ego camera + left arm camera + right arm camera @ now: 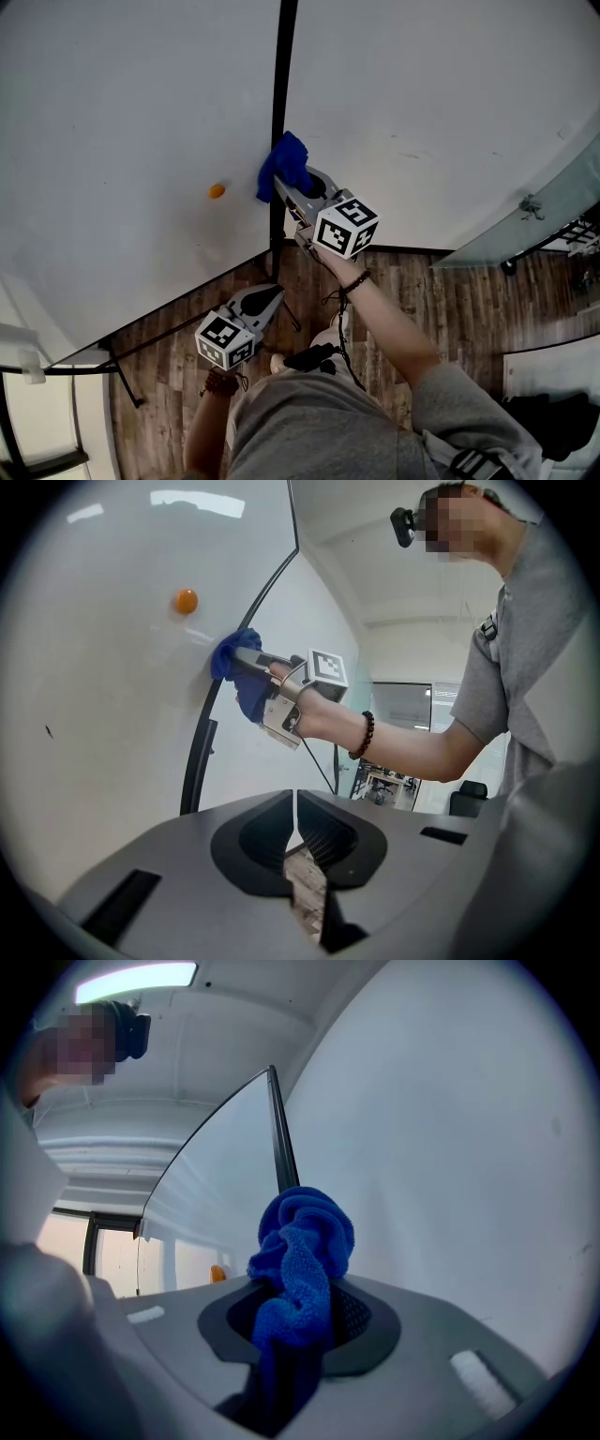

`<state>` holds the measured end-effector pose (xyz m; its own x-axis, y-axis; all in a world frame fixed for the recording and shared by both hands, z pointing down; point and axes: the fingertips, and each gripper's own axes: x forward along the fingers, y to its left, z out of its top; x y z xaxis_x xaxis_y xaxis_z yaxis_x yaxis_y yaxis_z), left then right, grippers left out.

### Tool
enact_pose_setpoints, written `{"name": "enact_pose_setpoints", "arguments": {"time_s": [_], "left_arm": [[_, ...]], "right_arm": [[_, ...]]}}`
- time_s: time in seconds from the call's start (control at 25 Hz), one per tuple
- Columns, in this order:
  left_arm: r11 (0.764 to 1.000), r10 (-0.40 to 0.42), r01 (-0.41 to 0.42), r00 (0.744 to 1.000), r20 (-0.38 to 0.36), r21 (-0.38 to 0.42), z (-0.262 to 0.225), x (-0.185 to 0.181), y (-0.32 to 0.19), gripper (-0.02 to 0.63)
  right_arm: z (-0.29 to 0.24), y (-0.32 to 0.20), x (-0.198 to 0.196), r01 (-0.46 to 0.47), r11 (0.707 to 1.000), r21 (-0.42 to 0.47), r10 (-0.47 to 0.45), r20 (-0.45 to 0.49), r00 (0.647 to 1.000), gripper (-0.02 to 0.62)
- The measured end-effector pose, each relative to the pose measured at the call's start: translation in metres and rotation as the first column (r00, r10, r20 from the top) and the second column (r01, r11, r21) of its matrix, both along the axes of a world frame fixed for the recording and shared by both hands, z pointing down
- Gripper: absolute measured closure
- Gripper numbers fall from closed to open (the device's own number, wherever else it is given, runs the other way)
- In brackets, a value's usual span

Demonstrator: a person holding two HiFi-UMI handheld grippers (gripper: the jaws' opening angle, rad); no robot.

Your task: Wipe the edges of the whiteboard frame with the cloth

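Note:
A blue cloth (284, 165) is bunched between the jaws of my right gripper (292, 184), which is shut on it. The cloth presses against the black right edge (279, 84) of the whiteboard frame, about midway up. In the right gripper view the blue cloth (302, 1251) fills the jaws, with the black frame edge (280, 1143) rising just behind it. My left gripper (265, 302) hangs lower, near the board's bottom corner, shut and holding nothing. From the left gripper view the cloth (234, 667) shows against the frame edge (216, 724).
A small orange magnet (217, 191) sticks to the whiteboard (131, 141) left of the cloth. A white wall (422, 112) stands right of the frame. The board's black stand legs (127, 375) rest on a wooden floor (450, 300). A glass partition (534, 211) is at right.

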<state>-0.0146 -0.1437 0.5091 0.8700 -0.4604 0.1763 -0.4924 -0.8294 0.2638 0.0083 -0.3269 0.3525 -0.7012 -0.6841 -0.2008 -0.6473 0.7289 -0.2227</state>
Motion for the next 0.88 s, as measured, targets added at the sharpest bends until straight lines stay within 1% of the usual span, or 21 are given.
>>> {"name": "enact_pose_setpoints", "arguments": {"time_s": [0.24,0.4,0.48,0.56,0.64,0.68,0.88], "left_arm": [[1.0,-0.013,0.013,1.0,0.001,-0.007,0.002,-0.002,-0.002,0.586],[1.0,-0.016,0.016,1.0,0.008,0.007,-0.001,-0.002,-0.003,0.586],[1.0,-0.015,0.015,1.0,0.014,0.013,-0.001,-0.001,-0.001,0.586],[1.0,-0.016,0.016,1.0,0.017,0.015,-0.001,-0.001,-0.001,0.586],[1.0,-0.021,0.021,1.0,0.016,0.014,-0.002,-0.001,-0.002,0.586],[1.0,-0.025,0.025,1.0,0.016,0.015,-0.002,-0.001,-0.002,0.586],[0.998,-0.058,0.058,0.998,0.01,0.024,-0.008,-0.01,0.002,0.586]], "right_arm": [[0.018,-0.001,0.001,0.004,0.998,-0.059,-0.003,0.012,1.0,0.483],[0.027,0.001,0.0,0.006,0.996,-0.089,-0.003,0.035,0.999,0.483],[0.033,0.005,-0.002,0.012,0.993,-0.119,-0.008,0.041,0.999,0.483],[0.04,0.007,-0.007,0.035,0.988,-0.151,-0.031,0.024,0.999,0.483],[0.046,0.008,-0.015,0.052,0.986,-0.159,-0.052,0.002,0.999,0.485],[0.047,0.008,-0.017,0.053,0.986,-0.161,-0.052,0.011,0.999,0.485],[0.052,0.006,-0.011,0.11,0.967,-0.229,-0.076,0.15,0.986,0.483]]}}
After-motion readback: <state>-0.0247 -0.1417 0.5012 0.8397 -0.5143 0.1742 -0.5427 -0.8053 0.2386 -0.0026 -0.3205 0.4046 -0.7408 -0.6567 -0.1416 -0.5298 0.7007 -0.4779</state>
